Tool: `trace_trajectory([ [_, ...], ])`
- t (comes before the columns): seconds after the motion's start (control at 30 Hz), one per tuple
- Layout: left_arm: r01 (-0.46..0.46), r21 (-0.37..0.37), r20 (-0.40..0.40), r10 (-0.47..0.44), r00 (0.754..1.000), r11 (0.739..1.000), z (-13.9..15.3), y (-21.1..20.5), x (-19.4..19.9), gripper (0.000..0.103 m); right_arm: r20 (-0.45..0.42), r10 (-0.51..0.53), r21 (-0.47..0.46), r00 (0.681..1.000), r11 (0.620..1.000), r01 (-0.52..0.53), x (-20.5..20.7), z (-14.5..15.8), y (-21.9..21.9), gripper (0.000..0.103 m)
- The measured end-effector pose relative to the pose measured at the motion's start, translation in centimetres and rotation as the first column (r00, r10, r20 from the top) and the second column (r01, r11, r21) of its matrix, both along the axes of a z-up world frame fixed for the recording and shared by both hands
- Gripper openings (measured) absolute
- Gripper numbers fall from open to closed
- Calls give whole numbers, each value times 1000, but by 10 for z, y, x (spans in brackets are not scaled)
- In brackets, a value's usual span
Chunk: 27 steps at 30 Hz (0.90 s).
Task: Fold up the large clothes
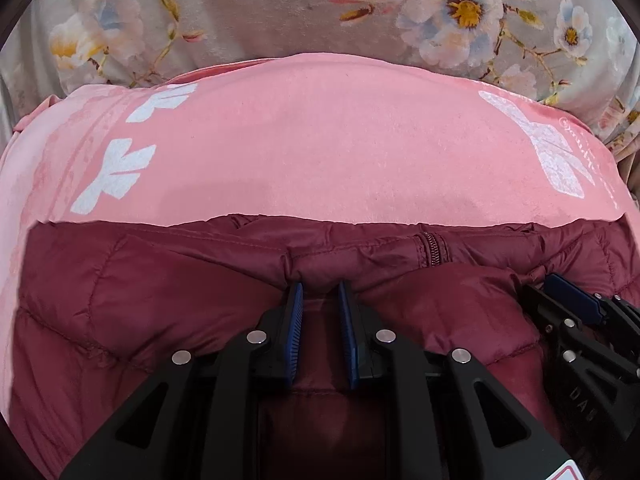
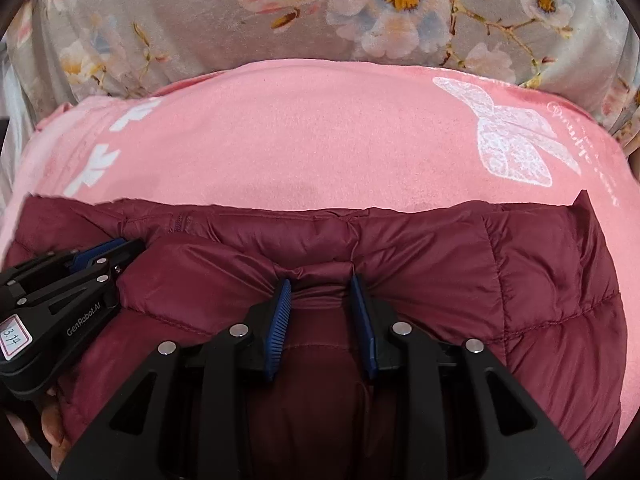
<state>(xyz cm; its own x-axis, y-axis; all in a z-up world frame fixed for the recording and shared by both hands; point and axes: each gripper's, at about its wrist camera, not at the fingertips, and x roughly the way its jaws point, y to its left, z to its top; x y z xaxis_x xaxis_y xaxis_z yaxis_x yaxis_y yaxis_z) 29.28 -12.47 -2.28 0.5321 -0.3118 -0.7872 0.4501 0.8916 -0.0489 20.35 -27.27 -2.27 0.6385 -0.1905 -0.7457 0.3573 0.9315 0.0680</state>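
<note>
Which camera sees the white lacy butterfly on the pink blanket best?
The right wrist view: the white lacy butterfly print sits whole and clear on the pink fleece blanket. In the left wrist view it is squashed toward the right edge and blurrier.

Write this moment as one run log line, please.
step: fold | left gripper: shut on maroon puffer jacket | right gripper: shut on same jacket | under: pink blanket
</note>
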Motion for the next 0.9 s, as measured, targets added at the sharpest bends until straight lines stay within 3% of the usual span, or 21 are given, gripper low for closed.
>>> trace_trajectory([
  [0.07, -19, -39, 10, 19, 1000, 999, 22, 24, -7, 18, 71, -40, 16, 997, 999, 39, -28, 26, -8, 30],
  [0.2, -89, -91, 13, 91, 996, 992, 50, 84, -13, 22, 64, -117, 22, 991, 993, 116, -70, 39, -28, 32],
  [0.37, -200, -87, -99, 192, 977, 976, 16, 132, -5, 23, 32, -154, 52, 988, 987, 152, -94, 11, -33, 31],
  [0.47, -195, -91, -71, 189, 979, 977, 9, 135, -10, 23, 30, -147, 13, 989, 989, 147, -93, 5, -30, 31],
  [0.7, -206, 36, 41, 204, 978, 978, 5, 118, -22, 24, 27, -157, -6, 987, 988, 157, -92, 5, -23, 32],
  [0.9, -107, -98, 44, 112, 993, 989, 46, 100, -65, 21, 95, -41, 25, 995, 999, 39, -97, 30, 25, 33],
])
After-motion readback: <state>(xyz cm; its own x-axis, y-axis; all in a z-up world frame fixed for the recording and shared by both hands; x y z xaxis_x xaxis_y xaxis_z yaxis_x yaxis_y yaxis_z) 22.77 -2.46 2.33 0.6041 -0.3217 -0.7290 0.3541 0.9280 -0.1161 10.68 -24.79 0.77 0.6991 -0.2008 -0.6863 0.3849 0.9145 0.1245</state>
